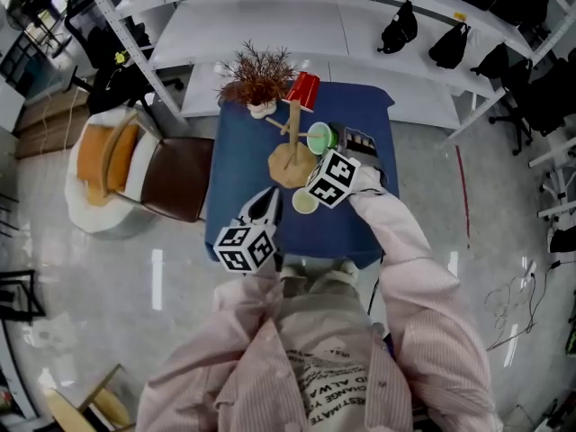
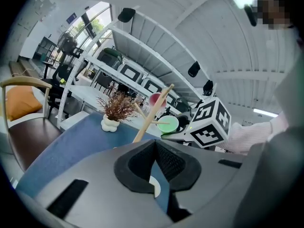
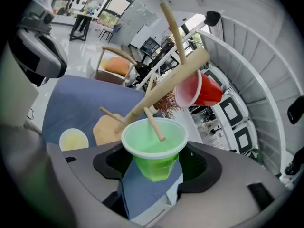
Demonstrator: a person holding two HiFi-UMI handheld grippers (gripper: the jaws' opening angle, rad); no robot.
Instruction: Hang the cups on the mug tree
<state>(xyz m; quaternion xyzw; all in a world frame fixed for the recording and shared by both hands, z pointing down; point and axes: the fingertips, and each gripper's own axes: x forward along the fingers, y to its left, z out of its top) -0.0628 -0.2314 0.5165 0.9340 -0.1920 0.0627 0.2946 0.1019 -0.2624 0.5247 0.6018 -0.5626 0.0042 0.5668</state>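
I'm looking down on a blue table (image 1: 238, 165) on a glossy pale floor, with white shelving (image 1: 270, 25) behind it and a chair (image 1: 175, 178) at its left edge. The mug tree (image 1: 294, 147) is standing near the middle of the table on its round wooden base.

My right gripper (image 3: 156, 165) is clamping the green cup (image 3: 153, 146) between its jaws, mouth turned toward the tree. A side peg (image 3: 154, 125) is already poking inside the rim. I judge this to be the hanging step, about midway. To finish it well, I should be sliding the cup further along the peg until the cup's floor nears the peg's tip. I should also be steering so the rim doesn't nudge the trunk, and parting the jaws only once the peg is carrying the cup.

My left gripper (image 2: 154, 148) is hovering over the table's near edge. Its jaws are meeting at the tips with nothing between them.

- **Green cup:** it is holding nothing but the peg's end.
- **Red cup (image 1: 303, 90):** it is hanging on an upper peg toward the far edge, mouth toward the trunk, and I can't see inside it.
- **Yellow cup (image 1: 305, 202):** it is standing mouth-up near the near edge, just beside the base, and it looks empty.
- **White vase (image 1: 262, 109):** it is sitting by the far left corner and holding dried brown twigs (image 1: 256, 72).
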